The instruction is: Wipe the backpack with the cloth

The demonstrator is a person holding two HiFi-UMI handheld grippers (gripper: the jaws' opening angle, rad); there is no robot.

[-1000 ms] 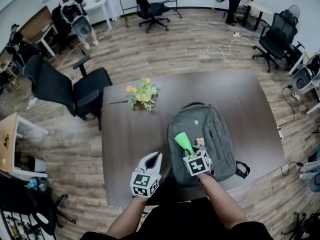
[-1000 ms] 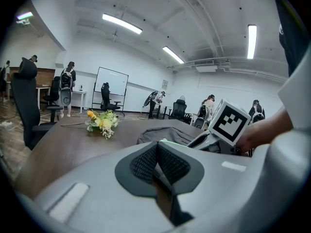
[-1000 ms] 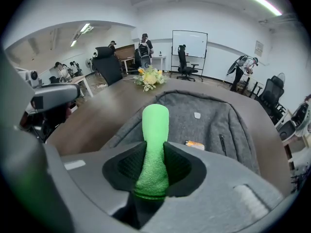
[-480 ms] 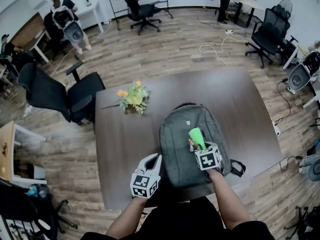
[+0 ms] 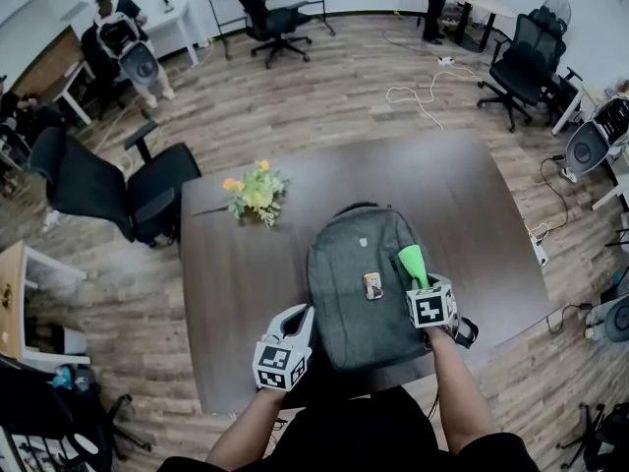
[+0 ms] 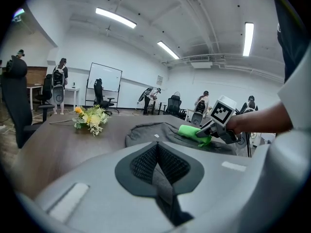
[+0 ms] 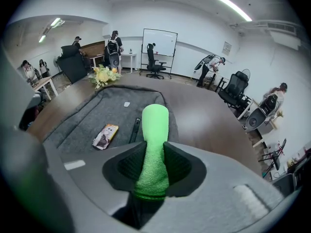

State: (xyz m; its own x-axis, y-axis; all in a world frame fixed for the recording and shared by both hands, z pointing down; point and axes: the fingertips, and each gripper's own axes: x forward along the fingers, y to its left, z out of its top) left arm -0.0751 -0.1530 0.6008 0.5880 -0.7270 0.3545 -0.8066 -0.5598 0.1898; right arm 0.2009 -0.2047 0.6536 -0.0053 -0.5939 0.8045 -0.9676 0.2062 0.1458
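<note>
A: Status of the right claw [image 5: 421, 283]?

B: Clamped tight on the green cloth [image 7: 154, 125], rolled into a tube and poking out ahead of the tips. Laid, by the look of it, on the right flank of the grey backpack [image 5: 359, 283], close to that edge.

A: And the left claw [image 5: 300, 313]?

B: Closed on nothing, pads together. Hovering over bare tabletop [image 5: 246, 264], just off the backpack's near-left corner, apart from the fabric.

A: Anything ahead of the right claw?

B: Just left of the cloth tip, a zip pull [image 7: 135, 128]. Further left, a small printed tag [image 7: 105, 135] lying flat on the fabric. Far ahead and left, a bunch of flowers [image 5: 251, 193], well clear of both claws.

A: Progress, then?

B: Mid-wipe, most likely. No streak, no damp mark, no dirt showing, so no way to tell covered ground from uncovered. Judging by the cloth at the right flank, probably 1 pass starting or ending there. Left to do, as a guess: the middle panel around the tag, the left half nearest the idle claw, and the far end by the handle.

A: Risks?

B: Snagging the tag or zip pull on a sweep to the left. Also a sliding backpack, with just 1 claw on it and nothing bracing the other side.
</note>
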